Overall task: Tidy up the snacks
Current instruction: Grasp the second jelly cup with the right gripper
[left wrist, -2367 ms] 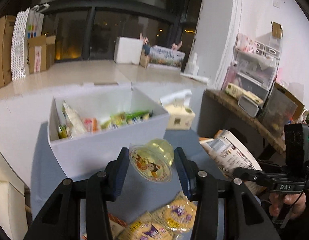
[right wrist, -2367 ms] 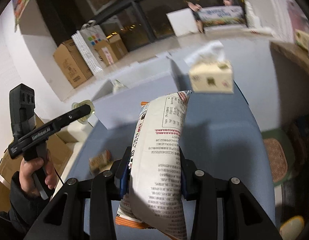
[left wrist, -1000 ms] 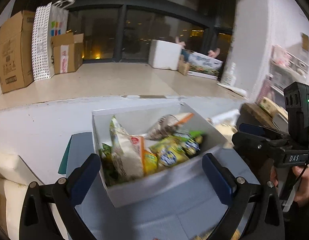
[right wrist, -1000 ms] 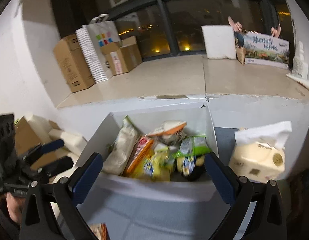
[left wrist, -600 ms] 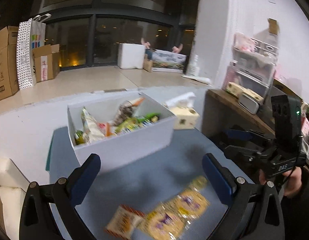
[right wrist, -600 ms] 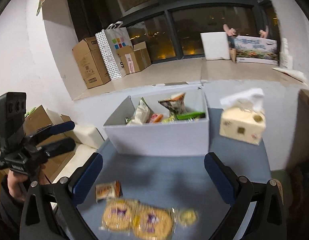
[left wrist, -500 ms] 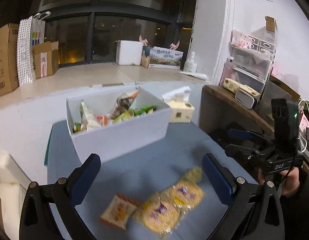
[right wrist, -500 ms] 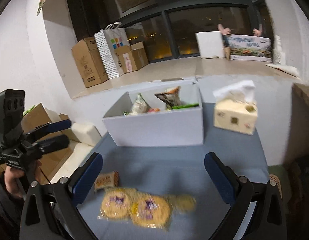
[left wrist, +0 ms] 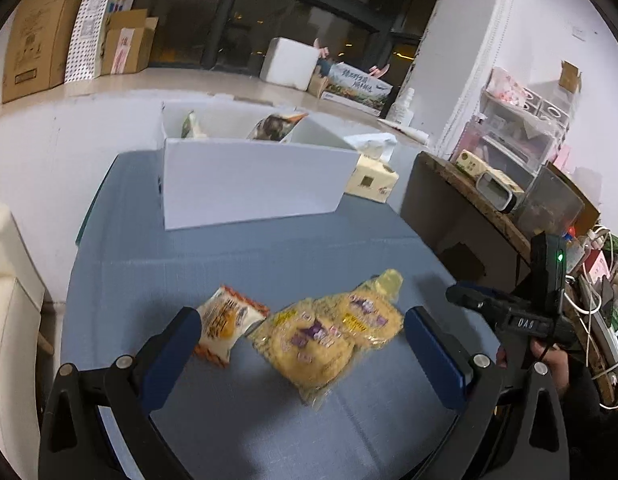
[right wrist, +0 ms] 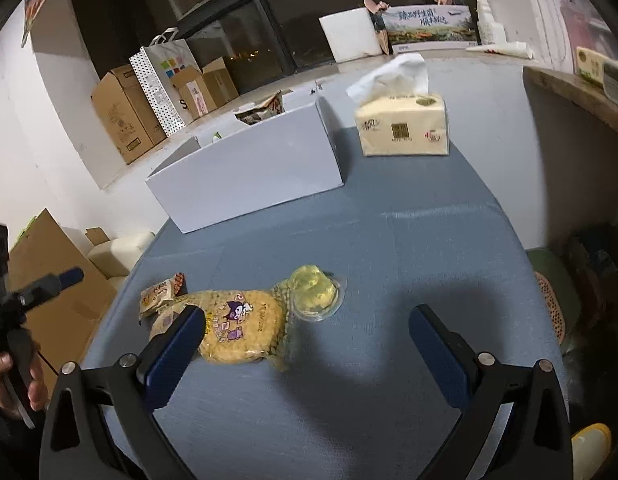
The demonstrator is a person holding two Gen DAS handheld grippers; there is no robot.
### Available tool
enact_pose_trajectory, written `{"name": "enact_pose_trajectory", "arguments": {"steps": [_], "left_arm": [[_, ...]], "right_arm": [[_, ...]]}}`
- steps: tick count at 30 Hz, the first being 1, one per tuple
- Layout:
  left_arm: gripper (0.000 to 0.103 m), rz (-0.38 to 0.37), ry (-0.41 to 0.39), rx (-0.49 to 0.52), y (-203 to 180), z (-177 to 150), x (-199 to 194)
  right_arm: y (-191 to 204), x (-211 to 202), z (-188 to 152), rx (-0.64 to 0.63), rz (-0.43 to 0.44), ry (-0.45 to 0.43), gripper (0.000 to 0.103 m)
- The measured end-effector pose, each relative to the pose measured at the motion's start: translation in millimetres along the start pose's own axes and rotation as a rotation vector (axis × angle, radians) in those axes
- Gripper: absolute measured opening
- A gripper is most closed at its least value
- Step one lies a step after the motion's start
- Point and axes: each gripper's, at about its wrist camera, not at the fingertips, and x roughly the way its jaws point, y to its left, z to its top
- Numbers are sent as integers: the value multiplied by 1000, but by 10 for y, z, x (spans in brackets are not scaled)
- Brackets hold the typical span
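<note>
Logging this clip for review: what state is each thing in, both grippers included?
left gripper: jaws wide open, empty
right gripper: jaws wide open, empty
white box: open-topped, snack bags inside
cookie pack: lying flat on the table, sealed
orange packet: on the table beside the cookie pack
jelly cup: upside down, on the table
tissue box: upright, tissue sticking out

tissue box (right wrist: 403, 130), cardboard boxes (right wrist: 123, 114), polka-dot bag (right wrist: 165, 80)

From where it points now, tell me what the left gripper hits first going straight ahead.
Probably the yellow cracker pack: it lies between the open fingers of the left gripper, nearest ahead. The orange packet sits beside the left finger. Depth is uncertain.
</note>
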Motion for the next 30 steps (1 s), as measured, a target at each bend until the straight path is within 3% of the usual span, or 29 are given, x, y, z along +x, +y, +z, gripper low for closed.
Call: {"name": "enact_pose_trajectory", "arguments": {"steps": [6,16,17,19,20,30], "left_arm": [[103,0,6,-14,17,-78,28],[103,19,2,-29,62,-136,5],[103,20,2,-38,81,-144,5],[103,19,0,-51,119,-156,7],[103,20,1,-58,141,-162,13],[103,46,26,-80,289,-155,168]], "right_arm": [[54,172,48,-39,-22,30,103],[133,727,115,-108,-70,154,103],[137,754,109,-112,-72,154,98],[140,783,92,-115,-96,154,48],[129,800,87,-111,-114,159,39],[139,645,68,-113,-85,109,38]]}}
